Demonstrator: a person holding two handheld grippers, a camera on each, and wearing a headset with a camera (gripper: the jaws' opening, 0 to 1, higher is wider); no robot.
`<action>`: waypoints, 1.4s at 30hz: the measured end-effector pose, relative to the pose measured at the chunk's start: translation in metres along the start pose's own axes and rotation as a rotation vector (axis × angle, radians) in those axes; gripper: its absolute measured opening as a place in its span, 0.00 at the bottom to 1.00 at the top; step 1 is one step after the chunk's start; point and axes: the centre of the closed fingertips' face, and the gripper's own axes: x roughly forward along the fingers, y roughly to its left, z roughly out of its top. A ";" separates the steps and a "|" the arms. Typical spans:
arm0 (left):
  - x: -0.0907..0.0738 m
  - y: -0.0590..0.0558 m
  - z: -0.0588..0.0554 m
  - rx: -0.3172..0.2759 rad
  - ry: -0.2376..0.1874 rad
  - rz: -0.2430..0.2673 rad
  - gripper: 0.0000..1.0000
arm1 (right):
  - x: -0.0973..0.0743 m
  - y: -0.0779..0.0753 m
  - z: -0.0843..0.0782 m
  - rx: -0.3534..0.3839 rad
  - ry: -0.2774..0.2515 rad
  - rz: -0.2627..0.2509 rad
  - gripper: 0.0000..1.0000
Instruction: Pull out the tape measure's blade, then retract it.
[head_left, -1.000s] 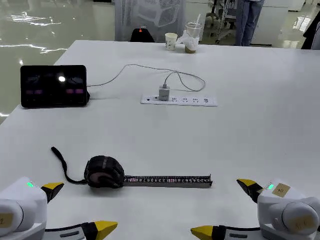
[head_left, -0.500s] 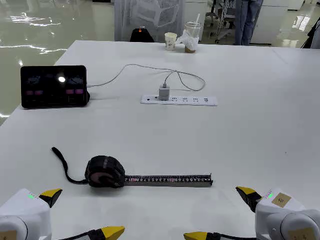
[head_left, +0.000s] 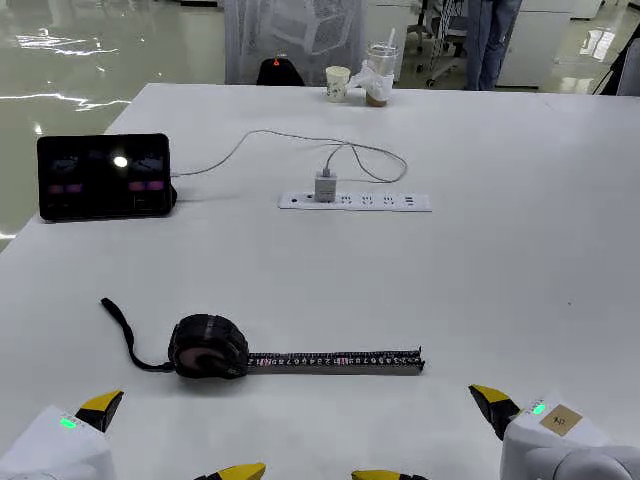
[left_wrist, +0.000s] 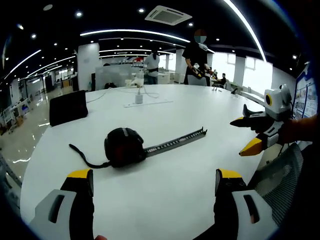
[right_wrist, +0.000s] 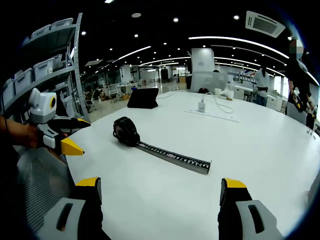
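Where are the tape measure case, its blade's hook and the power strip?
tape measure case (head_left: 208, 345), head view: middle of black housing.
blade's hook (head_left: 420, 359), head view: blade's right end.
power strip (head_left: 385, 202), head view: bare white face.

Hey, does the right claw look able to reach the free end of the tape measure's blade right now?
Probably yes. The right claw is open and points toward the blade's free end, with only bare table between them. The left claw hangs off to the case side, out of the way.
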 end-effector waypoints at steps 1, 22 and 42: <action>0.000 -0.001 0.000 -0.004 -0.001 -0.002 0.99 | -0.001 0.001 0.000 0.002 -0.004 -0.003 0.99; -0.006 -0.004 0.004 -0.059 -0.013 0.043 0.99 | -0.003 0.003 0.003 0.028 0.001 -0.047 0.99; -0.004 -0.001 0.003 -0.062 -0.009 0.051 0.99 | -0.005 0.003 0.007 0.011 -0.018 -0.036 0.99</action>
